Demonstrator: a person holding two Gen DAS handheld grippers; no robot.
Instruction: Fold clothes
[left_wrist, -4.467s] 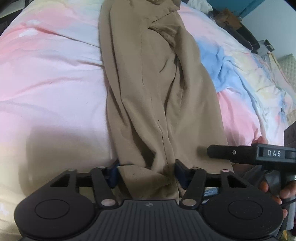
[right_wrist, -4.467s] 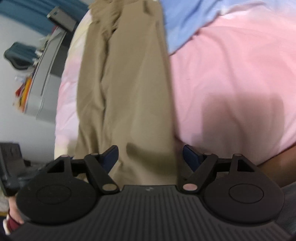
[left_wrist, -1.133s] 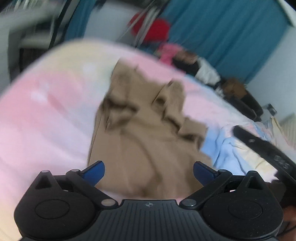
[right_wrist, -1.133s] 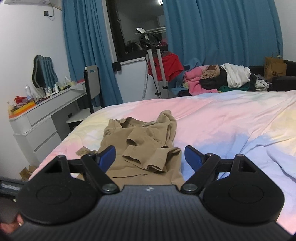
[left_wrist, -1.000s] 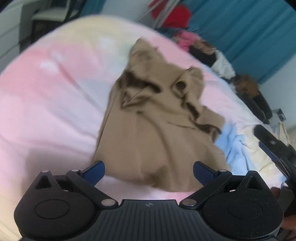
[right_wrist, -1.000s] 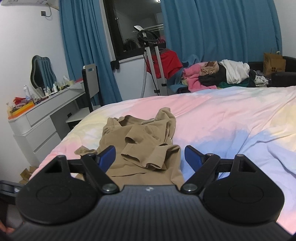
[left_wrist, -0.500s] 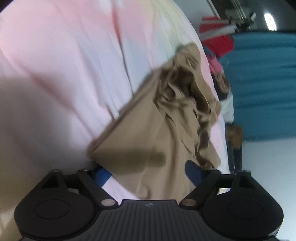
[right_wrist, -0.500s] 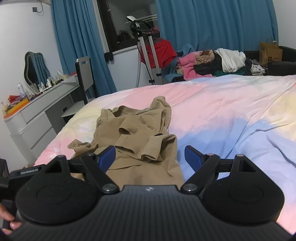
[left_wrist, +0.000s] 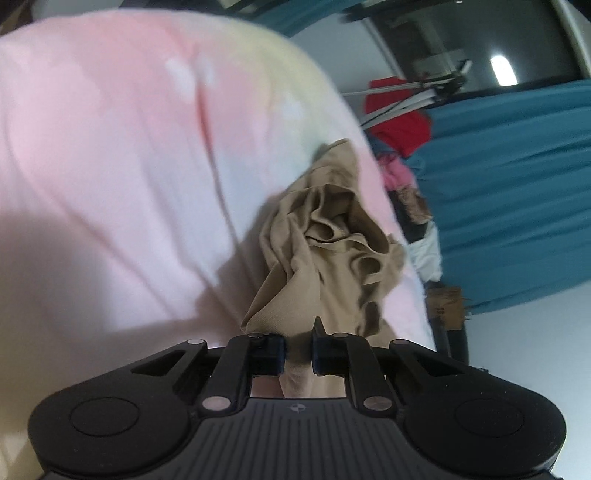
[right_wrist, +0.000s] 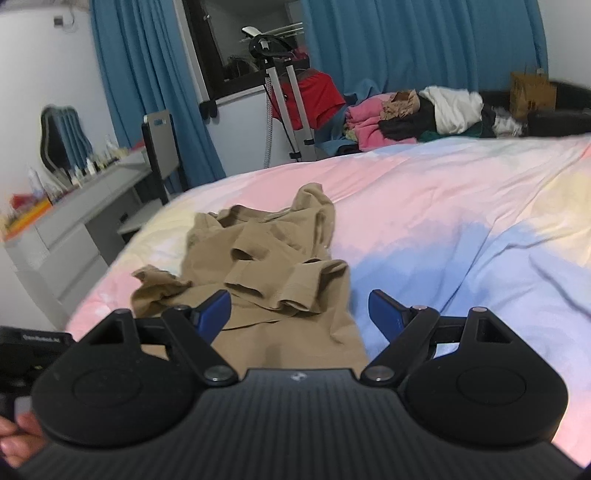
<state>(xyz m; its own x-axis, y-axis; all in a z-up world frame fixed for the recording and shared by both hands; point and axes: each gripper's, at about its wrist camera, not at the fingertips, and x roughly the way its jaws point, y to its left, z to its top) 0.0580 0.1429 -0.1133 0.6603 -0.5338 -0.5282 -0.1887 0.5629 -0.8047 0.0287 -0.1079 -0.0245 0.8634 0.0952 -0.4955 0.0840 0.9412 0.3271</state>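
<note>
Left gripper (left_wrist: 298, 350) of mine is pinched onto a corner of the tan garment (left_wrist: 325, 258), crumpled on the pastel bedspread (right_wrist: 461, 206); my right gripper (right_wrist: 299, 310) hovers wide open above it.

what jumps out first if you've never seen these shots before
A crumpled tan garment lies near the left edge of a pastel pink, blue and yellow duvet. The left gripper is shut on a corner of that garment, while the right gripper hangs open above it. Behind the bed, teal curtains frame a heap of clothes.
</note>
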